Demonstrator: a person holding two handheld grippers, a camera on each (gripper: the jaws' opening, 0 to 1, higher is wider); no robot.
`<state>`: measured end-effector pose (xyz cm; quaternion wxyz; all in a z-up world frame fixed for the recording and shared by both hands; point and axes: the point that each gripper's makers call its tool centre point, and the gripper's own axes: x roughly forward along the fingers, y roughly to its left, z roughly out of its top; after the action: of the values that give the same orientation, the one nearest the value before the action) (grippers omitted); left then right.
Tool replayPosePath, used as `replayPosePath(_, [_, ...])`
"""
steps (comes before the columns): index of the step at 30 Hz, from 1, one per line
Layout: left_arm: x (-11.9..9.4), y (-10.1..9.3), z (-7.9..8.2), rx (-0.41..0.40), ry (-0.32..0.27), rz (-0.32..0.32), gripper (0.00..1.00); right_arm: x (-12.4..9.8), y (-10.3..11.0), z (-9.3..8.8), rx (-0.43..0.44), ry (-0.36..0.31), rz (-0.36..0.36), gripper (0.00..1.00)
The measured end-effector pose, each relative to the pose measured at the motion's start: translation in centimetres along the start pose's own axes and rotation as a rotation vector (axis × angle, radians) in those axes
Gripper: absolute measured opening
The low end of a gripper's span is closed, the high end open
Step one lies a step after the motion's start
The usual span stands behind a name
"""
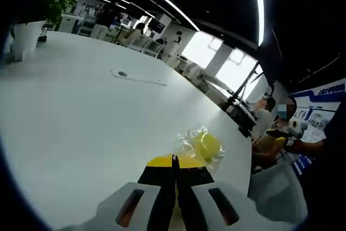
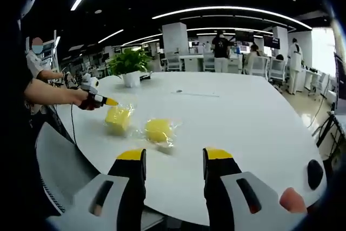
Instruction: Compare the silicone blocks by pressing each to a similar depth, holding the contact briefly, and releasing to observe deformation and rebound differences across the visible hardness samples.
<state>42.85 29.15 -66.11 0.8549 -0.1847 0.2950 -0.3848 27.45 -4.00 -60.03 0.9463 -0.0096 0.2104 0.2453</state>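
Note:
Two yellow silicone blocks in clear wrap lie on the white table (image 2: 227, 123). The left block (image 2: 118, 118) lies by the table edge, and the right block (image 2: 158, 130) sits a little apart from it. My left gripper (image 2: 110, 101), held by a hand, is shut, with its yellow tips at the top of the left block. In the left gripper view its jaws (image 1: 174, 162) are pressed together, and one wrapped block (image 1: 205, 145) lies just beyond them. My right gripper (image 2: 174, 156) hovers open over the near table edge, short of the blocks, with nothing between its fingers.
A potted plant (image 2: 130, 64) in a white pot (image 1: 24, 36) stands at the far end of the table. A small cable port (image 2: 179, 91) is set in the tabletop. A grey chair (image 2: 62, 160) stands beside the table edge. People sit and stand in the office behind.

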Motion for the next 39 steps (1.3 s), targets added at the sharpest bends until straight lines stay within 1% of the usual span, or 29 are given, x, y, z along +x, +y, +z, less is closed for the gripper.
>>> replayPosePath(3, [0.7,1.0,-0.4,0.007,0.034,0.011,0.00,0.0,0.0,-0.3,-0.004,0.010,-0.002,0.37])
replayPosePath(5, [1.1,1.4,-0.6,0.010,0.047,0.011,0.00,0.0,0.0,-0.3,-0.008,0.014,-0.004,0.37])
replayPosePath(9, [1.7,1.8,-1.0,0.021,0.069,0.010,0.00,-0.1,-0.1,-0.5,-0.009,0.022,-0.009,0.36])
replayPosePath(14, [2.4,2.4,-1.9,0.041,0.115,0.019,0.00,0.0,-0.1,-0.8,-0.003,0.027,-0.012,0.36])
replayPosePath(17, [2.6,2.7,-1.9,0.046,0.118,0.022,0.00,0.1,0.0,-1.0,0.000,0.032,-0.010,0.36])
replayPosePath(21, [2.9,3.4,-2.5,0.045,0.143,0.037,0.00,0.2,0.1,-1.2,0.001,0.037,-0.008,0.35])
replayPosePath(26, [3.1,3.7,-2.8,0.042,0.144,0.045,0.00,0.2,0.2,-1.4,0.003,0.041,-0.005,0.35])
replayPosePath(28, [3.0,4.0,-3.0,0.000,0.140,0.052,0.00,0.2,0.2,-1.5,0.001,0.044,-0.004,0.35])
replayPosePath(29, [2.9,4.2,-3.0,-0.006,0.140,0.061,0.00,0.2,0.2,-1.5,0.001,0.044,-0.004,0.35])
replayPosePath(31, [2.8,4.5,-3.0,-0.013,0.140,0.090,0.05,0.1,0.3,-1.5,0.002,0.042,-0.003,0.35])
replayPosePath(33, [2.6,4.7,-3.0,-0.017,0.140,0.103,0.10,0.0,0.3,-1.6,0.001,0.044,-0.002,0.35])
replayPosePath(35, [2.4,4.9,-2.9,0.007,0.146,0.131,0.12,0.0,0.3,-1.6,-0.002,0.044,-0.001,0.35])
replayPosePath(38, [2.1,4.5,-2.8,0.016,0.142,0.136,0.11,-0.3,0.3,-1.5,-0.002,0.036,-0.003,0.35])
replayPosePath(39, [1.9,4.4,-2.6,0.021,0.136,0.139,0.12,-0.4,0.3,-1.5,0.000,0.033,-0.004,0.35])
